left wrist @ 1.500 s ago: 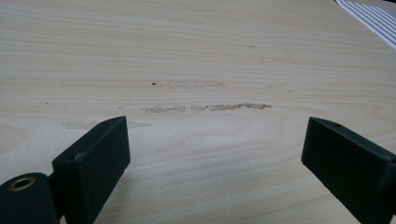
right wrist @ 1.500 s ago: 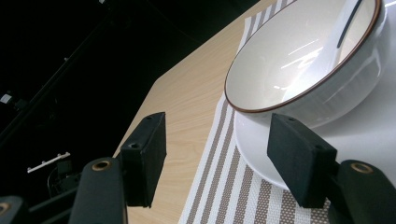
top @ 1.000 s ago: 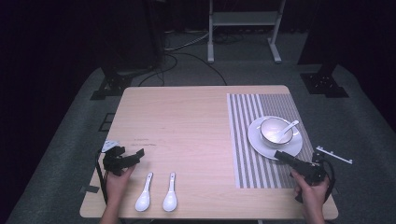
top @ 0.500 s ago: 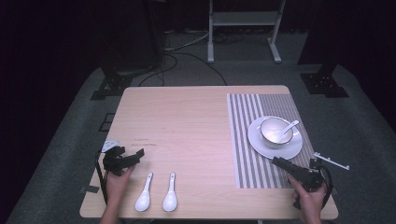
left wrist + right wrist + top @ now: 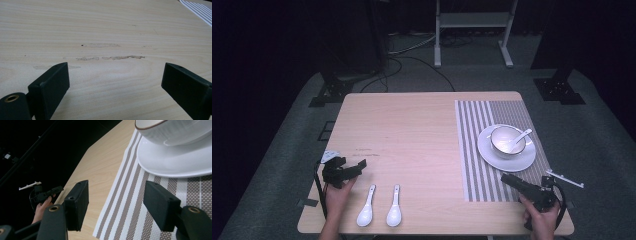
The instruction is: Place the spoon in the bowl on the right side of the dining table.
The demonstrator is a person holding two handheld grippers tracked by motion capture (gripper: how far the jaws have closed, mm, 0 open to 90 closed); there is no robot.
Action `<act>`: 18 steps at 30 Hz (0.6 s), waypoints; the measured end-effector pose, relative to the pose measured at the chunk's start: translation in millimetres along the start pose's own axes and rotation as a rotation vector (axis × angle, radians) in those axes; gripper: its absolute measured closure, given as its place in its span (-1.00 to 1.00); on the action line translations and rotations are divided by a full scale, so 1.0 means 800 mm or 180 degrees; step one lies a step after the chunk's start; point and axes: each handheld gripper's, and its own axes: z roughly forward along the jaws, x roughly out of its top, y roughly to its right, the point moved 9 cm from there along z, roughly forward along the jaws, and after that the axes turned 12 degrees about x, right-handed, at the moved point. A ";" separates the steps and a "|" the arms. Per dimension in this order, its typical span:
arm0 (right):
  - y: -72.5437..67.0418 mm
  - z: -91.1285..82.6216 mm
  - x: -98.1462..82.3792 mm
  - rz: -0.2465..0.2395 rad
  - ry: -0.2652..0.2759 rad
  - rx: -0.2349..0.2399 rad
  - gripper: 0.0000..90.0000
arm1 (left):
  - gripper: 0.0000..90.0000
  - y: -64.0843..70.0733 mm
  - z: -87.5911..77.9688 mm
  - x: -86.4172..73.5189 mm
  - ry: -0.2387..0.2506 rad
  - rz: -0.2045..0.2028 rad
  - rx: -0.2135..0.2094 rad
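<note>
- Black jaws of the left gripper (image 5: 353,168) stand wide apart over bare wood, holding nothing, at the table's (image 5: 412,130) near left corner
- The right gripper (image 5: 512,181) rests at the near right on the striped placemat (image 5: 472,150), tilted, jaws spread and empty, pointing toward the saucer (image 5: 507,156)
- The white bowl (image 5: 507,139) sits on that saucer with a spoon (image 5: 518,138) in it
- Two white spoons (image 5: 380,206) lie side by side just right of the left gripper
</note>
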 end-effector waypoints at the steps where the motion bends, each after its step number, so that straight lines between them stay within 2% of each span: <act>1: 0.000 0.000 -0.002 0.0003 -0.0008 -0.0002 -0.19 | -0.85 0.000 0.000 0.000 0.0000 0.0000 -0.0001; 18: -0.009 0.000 -0.029 0.0063 -0.0084 0.0081 -0.20 | -0.85 0.000 0.000 0.000 0.0000 0.0006 -0.0007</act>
